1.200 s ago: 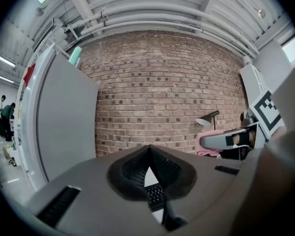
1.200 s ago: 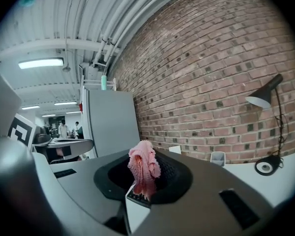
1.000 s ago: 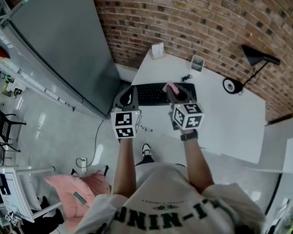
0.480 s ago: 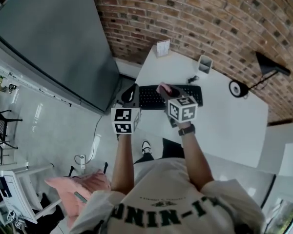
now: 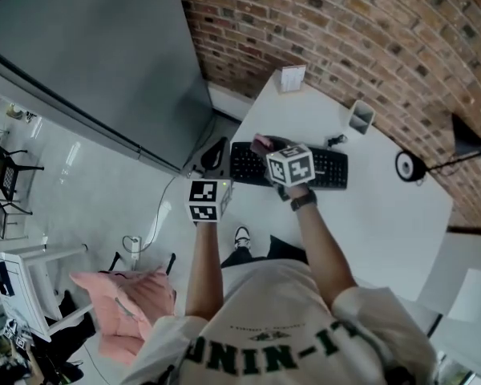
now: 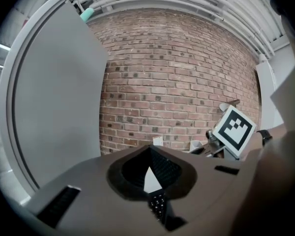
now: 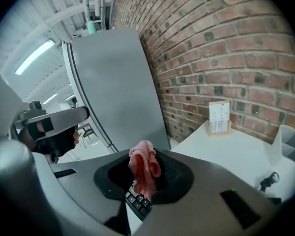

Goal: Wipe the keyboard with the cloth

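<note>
The head camera looks steeply down on the counter (image 5: 385, 215) by the brick wall (image 5: 345, 22). Cameras on the left gripper (image 5: 215, 157) and right gripper (image 5: 264, 145) sit low near its left edge, facing that wall; all share the keyboard (image 5: 329, 169).

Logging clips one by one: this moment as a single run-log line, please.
right gripper: shut on pink cloth, over keyboard left half | left gripper: shut, empty, beside keyboard left end

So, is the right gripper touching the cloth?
Touching. The right gripper view shows the right gripper shut on the pink cloth, which bunches up between its jaws.
</note>
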{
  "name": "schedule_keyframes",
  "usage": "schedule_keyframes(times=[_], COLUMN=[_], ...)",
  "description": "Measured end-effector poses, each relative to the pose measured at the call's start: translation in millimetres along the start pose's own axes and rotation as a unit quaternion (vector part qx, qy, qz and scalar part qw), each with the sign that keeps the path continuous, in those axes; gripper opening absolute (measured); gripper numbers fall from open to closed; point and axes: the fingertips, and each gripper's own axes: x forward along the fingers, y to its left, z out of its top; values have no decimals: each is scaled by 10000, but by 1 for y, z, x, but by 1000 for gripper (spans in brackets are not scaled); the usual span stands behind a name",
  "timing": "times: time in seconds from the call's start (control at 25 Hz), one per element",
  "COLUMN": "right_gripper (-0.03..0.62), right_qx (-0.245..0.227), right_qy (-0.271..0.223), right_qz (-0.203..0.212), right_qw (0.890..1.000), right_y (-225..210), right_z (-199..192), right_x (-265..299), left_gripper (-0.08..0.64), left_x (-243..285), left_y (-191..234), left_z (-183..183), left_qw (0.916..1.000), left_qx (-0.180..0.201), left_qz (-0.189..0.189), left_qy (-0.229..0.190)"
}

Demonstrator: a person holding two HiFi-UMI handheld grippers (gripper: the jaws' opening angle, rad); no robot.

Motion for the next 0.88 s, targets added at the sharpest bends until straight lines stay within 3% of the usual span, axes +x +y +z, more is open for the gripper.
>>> schedule_keyframes(times=[0.12, 0.48, 0.88], right_gripper=[54, 54, 54], right_qx=[-49, -518, -779], right_qy=[231, 968, 1517], right_qz=[270, 445, 372], right_qw=[9994, 9930, 9847], right_y=[2, 6, -1], right_z=[-8, -37, -66], right_x=[28, 88, 131], left_gripper=[2, 2, 1], left_x=[5, 14, 17], left_y=[4, 17, 27], left_z=[-11, -32, -47], left_qw=[9999, 9998, 9996], left_qx=[-59, -66, -19], left_qz=[20, 30, 23], left_qy=[87, 179, 269])
